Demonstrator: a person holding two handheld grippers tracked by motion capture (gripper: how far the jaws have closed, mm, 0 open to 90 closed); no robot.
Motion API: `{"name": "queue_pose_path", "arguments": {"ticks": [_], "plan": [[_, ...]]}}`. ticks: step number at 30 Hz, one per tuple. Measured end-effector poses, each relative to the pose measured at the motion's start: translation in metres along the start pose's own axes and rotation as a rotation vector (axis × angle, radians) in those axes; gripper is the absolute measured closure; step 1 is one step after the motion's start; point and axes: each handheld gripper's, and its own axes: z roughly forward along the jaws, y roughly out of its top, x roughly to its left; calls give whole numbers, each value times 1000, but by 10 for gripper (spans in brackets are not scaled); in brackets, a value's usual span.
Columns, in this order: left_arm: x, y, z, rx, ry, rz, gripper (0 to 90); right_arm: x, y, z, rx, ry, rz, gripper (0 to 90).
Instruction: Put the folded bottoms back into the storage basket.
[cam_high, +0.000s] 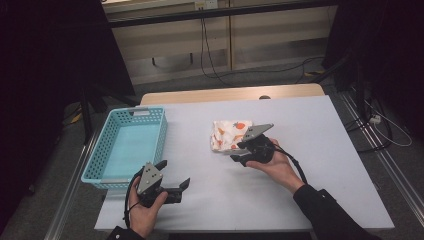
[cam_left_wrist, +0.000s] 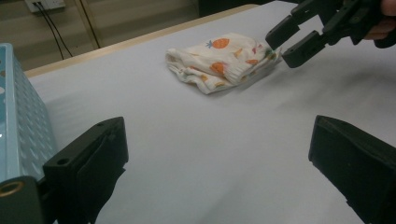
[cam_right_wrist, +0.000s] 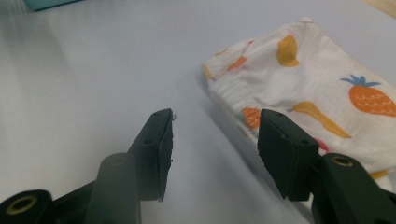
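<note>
Table (cam_high: 320, 165), white-topped: bears every item below, each placed relative to the folded cloth. Basket (cam_high: 116, 170), turquoise plastic, 1 unit: well apart from the cloth toward the table's left edge, nothing seen inside; judged the likely destination. Cloth (cam_high: 227, 134), white with orange fruit print, 1 unit, folded flat: lies near the table's middle, apart from the basket. Right gripper (cam_high: 238, 153), 1 unit: at the cloth's near edge, jaws part-way apart and not pressing on anything; in the right gripper view 1 jaw stands over bare tabletop just beside the cloth and the other at or over its folded edge (cam_right_wrist: 233, 112). Left gripper (cam_high: 173, 179), 1 unit: well apart from the cloth, near the basket's front corner, jaws wide, holding nothing. Risks, as judged: the jaws may shut on air or on the top layer only, because the edge lies thin and flat against the table; a single-layer pinch would let the fold fall open on lifting; a jaw pushing sideways could slide the cloth away.
</note>
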Motion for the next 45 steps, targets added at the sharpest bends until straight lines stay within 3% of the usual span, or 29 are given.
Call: {"name": "queue_pose_path", "arguments": {"ticks": [7, 9, 18, 32, 38, 42, 45], "plan": [[1, 0, 0, 0, -1, -6, 47, -9, 12, 12, 32, -22, -46, 523], [1, 0, -1, 2, 1, -1, 47, -13, 15, 20, 65, -19, -61, 522], [2, -1, -1, 7, 1, -3, 47, -20, 9, 31, 114, -37, -98, 550], [1, -1, 3, 18, -17, 9, 47, -25, 3, 43, 142, -29, -137, 567], [0, -1, 4, 12, -19, -6, 47, -27, 2, 43, 138, -20, -146, 554], [0, 0, 5, 20, -19, 6, 47, -29, 9, 46, 190, 5, -162, 568], [0, -1, 4, 14, -21, 3, 47, -29, 10, 46, 199, 13, -169, 598]]}}
